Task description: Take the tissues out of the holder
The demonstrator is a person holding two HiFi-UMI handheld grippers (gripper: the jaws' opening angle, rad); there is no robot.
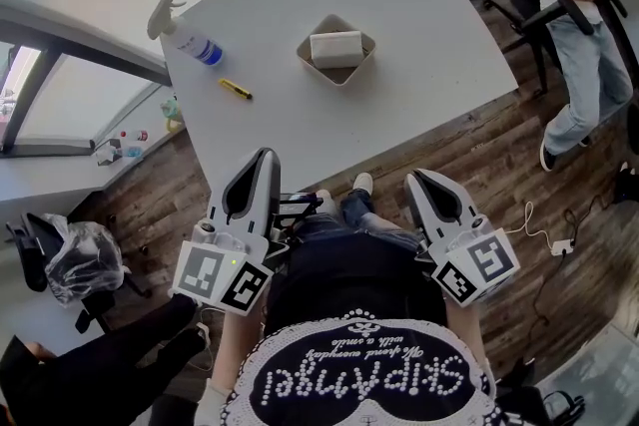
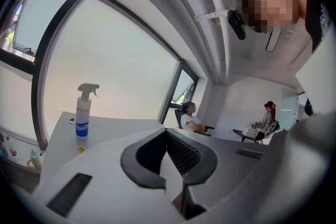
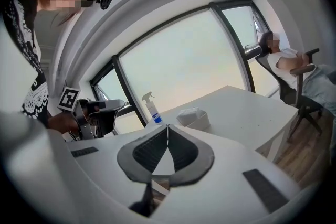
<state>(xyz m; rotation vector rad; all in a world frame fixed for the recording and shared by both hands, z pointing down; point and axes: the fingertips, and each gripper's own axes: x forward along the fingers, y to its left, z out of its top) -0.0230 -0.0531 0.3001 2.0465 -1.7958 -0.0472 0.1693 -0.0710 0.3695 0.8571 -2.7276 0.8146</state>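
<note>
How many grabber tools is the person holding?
2. The white two-jaw left gripper is at the lower left of the head view, and the matching right gripper is at the lower right. Both are shut and empty. None seems hidden.

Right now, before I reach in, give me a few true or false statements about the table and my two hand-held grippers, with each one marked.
1. The tissues sit in the holder on the table. True.
2. The spray bottle lies on its side. False: it stands upright near the table's left edge.
3. The right hand-held gripper grips a tissue. False: its jaws are together with nothing between them, well short of the holder.
4. The left hand-held gripper is shut and empty. True.
5. A small yellow thing lies near the spray bottle. True.
</note>
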